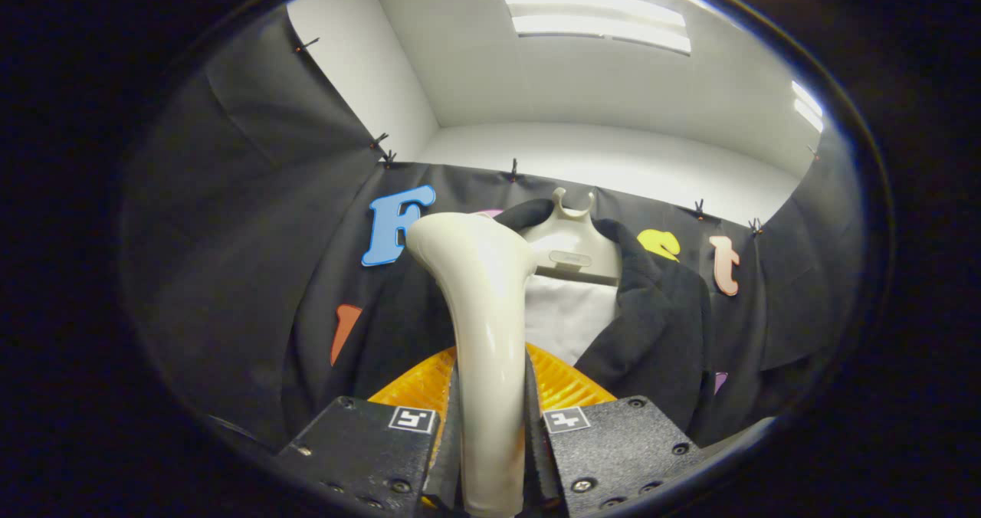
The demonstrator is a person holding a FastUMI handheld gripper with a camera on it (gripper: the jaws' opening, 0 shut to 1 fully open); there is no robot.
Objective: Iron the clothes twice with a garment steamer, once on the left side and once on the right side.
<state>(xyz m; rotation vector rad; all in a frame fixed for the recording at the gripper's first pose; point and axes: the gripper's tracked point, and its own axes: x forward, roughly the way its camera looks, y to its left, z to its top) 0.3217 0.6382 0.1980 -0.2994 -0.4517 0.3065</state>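
Note:
A cream garment steamer (484,326) stands upright between my fingers, its handle clamped on both sides by my gripper (490,426), which is shut on it. The steamer's head curves to the left near its top. Just beyond it hangs a black jacket (659,326) on a pale hanger stand (571,250), with a white board or shirt front (563,319) showing between the lapels. The steamer head sits in front of the jacket's left side. Whether the head touches the cloth I cannot tell.
An orange ribbed part (563,384) shows behind the steamer handle, just past my fingers. Black cloth walls close in on the left, back and right. White ceiling with light panels (598,20) lies above.

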